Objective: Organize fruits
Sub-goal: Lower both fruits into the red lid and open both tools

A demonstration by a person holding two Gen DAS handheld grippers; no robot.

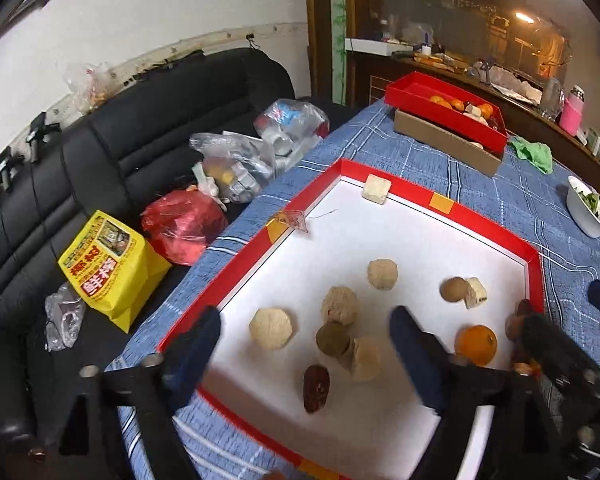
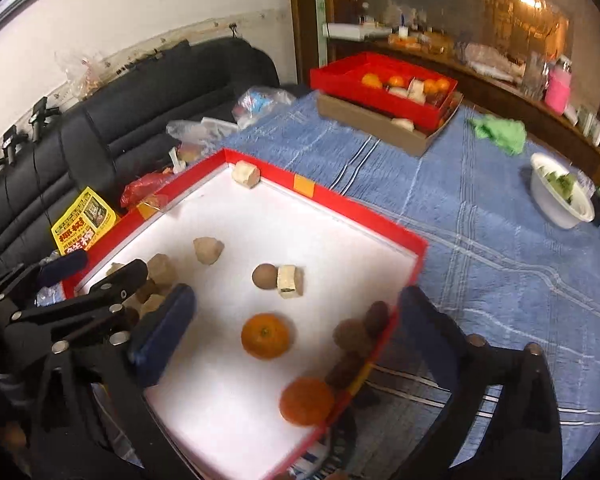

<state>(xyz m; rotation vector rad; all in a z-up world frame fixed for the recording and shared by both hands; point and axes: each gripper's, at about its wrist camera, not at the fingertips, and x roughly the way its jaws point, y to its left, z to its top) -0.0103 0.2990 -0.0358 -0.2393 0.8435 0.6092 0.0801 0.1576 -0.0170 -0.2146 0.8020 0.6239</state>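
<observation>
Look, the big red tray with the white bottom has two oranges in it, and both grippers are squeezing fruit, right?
Not quite. Two oranges do sit in the red tray, but the left gripper and right gripper are open, holding nothing, as both wrist views show.

An orange point(image 2: 265, 336), brown fruits point(image 2: 264, 276) and pale lumps point(image 1: 382, 274) lie scattered in the red-rimmed white tray point(image 1: 440, 203).
</observation>
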